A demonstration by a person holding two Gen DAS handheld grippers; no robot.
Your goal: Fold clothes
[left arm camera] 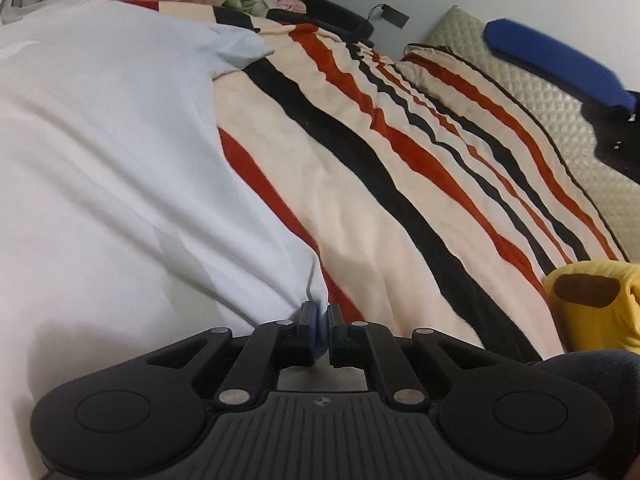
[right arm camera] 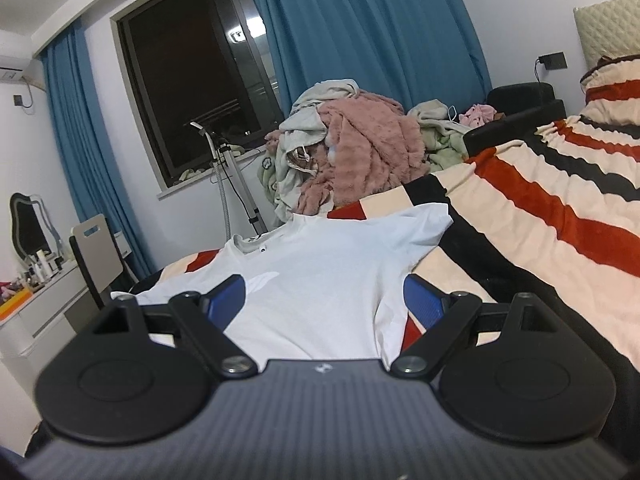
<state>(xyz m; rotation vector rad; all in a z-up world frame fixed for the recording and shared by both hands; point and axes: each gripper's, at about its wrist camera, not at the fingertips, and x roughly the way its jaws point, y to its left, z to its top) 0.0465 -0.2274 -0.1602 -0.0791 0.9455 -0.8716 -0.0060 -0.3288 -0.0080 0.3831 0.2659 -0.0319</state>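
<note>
A white T-shirt (left arm camera: 120, 160) lies spread on the striped blanket (left arm camera: 360, 220) of a bed. My left gripper (left arm camera: 319, 316) is shut on the shirt's lower corner at its right edge, and creases run from the fabric into the pinch. In the right wrist view the same T-shirt (right arm camera: 328, 264) lies flat, collar pointing away and one sleeve stretched out to the right. My right gripper (right arm camera: 324, 300) hovers at the shirt's near hem, open wide, its blue pads (right arm camera: 228, 296) apart with nothing pressed between them.
A heap of pink and pale clothes (right arm camera: 352, 148) sits at the far end of the bed, before blue curtains (right arm camera: 360, 20). A yellow plush item (left arm camera: 596, 304) lies at the right. A quilted headboard (left arm camera: 540, 92) stands behind. A chair (right arm camera: 96, 256) and desk (right arm camera: 40, 300) stand left.
</note>
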